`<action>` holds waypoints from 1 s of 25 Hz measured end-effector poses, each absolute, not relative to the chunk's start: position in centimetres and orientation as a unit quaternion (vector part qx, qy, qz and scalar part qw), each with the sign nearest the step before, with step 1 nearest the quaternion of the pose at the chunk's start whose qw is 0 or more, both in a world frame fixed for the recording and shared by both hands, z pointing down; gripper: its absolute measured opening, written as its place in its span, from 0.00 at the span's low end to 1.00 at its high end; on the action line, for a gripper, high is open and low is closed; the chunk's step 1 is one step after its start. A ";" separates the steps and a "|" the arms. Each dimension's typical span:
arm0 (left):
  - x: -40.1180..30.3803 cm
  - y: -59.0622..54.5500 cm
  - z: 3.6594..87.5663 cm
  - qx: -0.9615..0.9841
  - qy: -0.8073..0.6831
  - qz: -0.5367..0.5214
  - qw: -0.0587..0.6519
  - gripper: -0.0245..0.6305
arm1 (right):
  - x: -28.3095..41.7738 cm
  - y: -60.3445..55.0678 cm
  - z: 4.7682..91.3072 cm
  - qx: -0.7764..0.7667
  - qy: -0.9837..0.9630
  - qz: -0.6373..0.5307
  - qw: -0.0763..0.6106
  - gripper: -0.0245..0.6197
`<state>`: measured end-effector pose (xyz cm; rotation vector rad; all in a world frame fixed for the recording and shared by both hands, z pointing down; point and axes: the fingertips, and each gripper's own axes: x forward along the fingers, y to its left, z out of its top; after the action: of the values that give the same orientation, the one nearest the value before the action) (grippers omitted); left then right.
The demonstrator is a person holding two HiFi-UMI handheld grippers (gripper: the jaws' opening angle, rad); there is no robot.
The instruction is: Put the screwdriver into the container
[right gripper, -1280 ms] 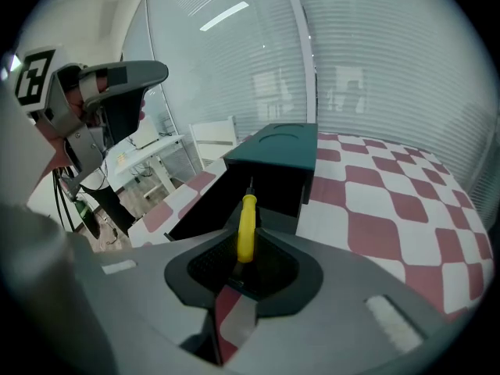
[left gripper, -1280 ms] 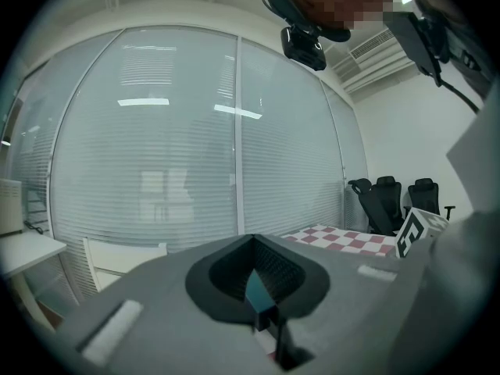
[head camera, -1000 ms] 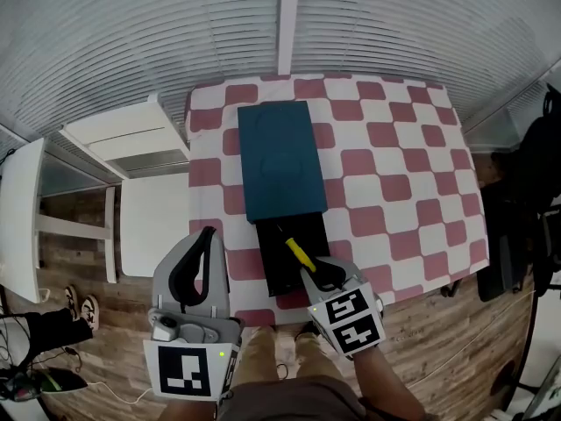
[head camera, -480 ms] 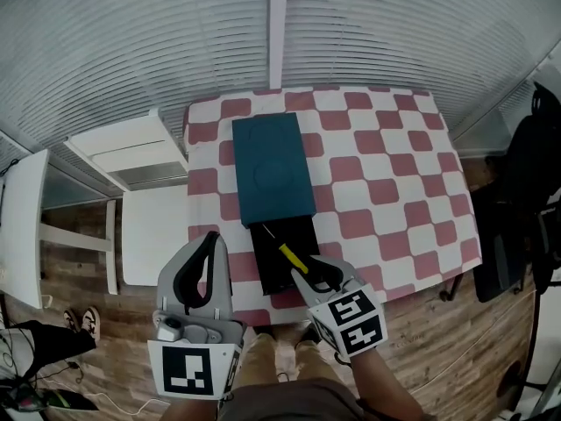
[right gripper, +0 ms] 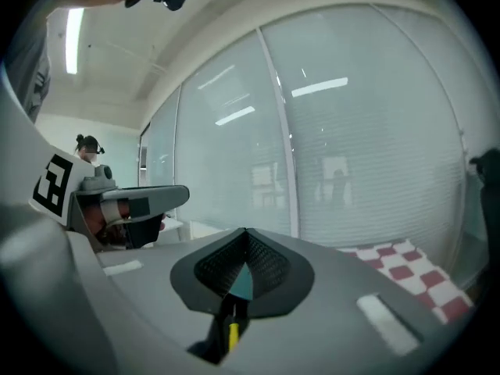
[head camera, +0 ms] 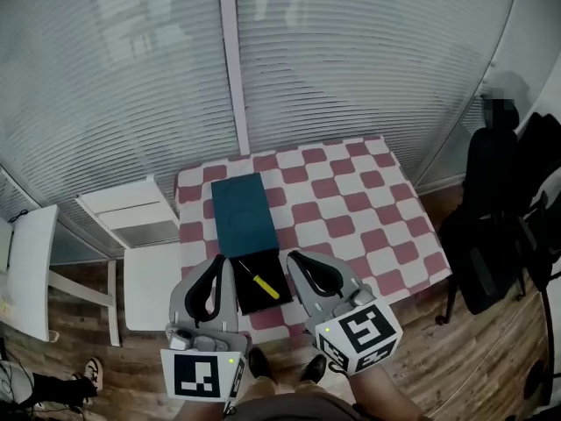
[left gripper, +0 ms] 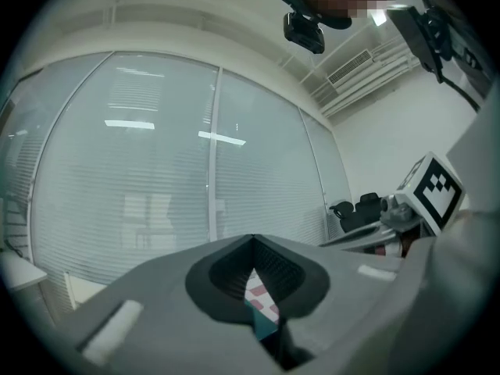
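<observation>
The yellow-handled screwdriver (head camera: 261, 281) lies flat inside the open black box container (head camera: 248, 297), whose flat teal lid (head camera: 241, 216) sits at its 12 o'clock, leaving the top open. Your right gripper (head camera: 293, 257) has just closed on nothing and your left gripper (head camera: 216, 260) is closed and empty too, probably because the job looks done.

The yellow-handled screwdriver (head camera: 264, 285) is laid flat inside the open black container (head camera: 249, 296), its shaft pointed toward ten o'clock.
</observation>
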<state>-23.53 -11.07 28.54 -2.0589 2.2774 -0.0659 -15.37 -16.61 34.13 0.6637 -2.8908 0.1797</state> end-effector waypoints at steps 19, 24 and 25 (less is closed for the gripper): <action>-19.8 -12.1 22.4 -0.675 0.727 -0.028 0.119 0.04 | -9.1 -18.6 24.9 0.320 -0.945 -0.062 0.014 0.07; -19.7 -11.8 22.4 -0.677 0.725 -0.029 0.122 0.04 | -9.1 -18.1 24.8 0.320 -0.945 -0.064 0.009 0.07; -19.7 -11.7 22.4 -0.678 0.725 -0.029 0.122 0.04 | -9.1 -17.9 24.7 0.321 -0.945 -0.064 0.007 0.07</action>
<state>-19.71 -11.71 22.39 -1.9782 2.1151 -0.0859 -9.08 -17.94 24.75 1.0031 -2.9551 -0.2001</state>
